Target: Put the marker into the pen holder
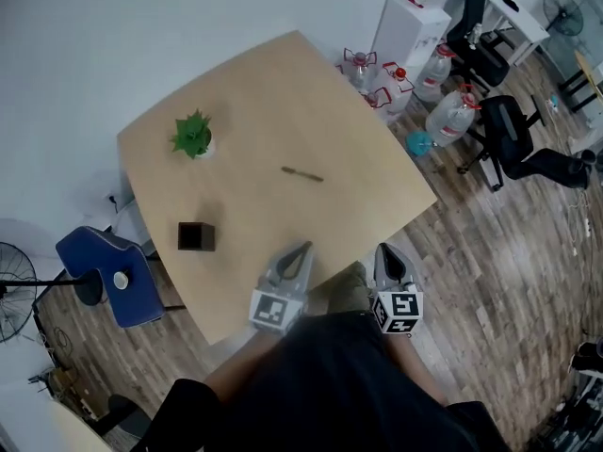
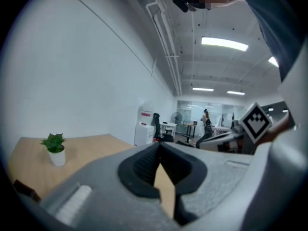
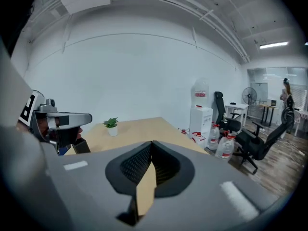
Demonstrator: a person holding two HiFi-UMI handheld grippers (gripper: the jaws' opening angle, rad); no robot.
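Observation:
A dark marker lies flat near the middle of the light wooden table. The black square pen holder stands by the table's near left edge, well left of the marker. My left gripper hovers over the near edge, shut and empty, its tips meeting. My right gripper is beside it just off the table's near corner, also shut with nothing in it. In the right gripper view the pen holder is half hidden behind the left gripper. The marker shows in neither gripper view.
A small potted plant stands at the table's far left. A blue chair and a floor fan are left of the table. Water bottles, a water dispenser and black office chairs stand to the right.

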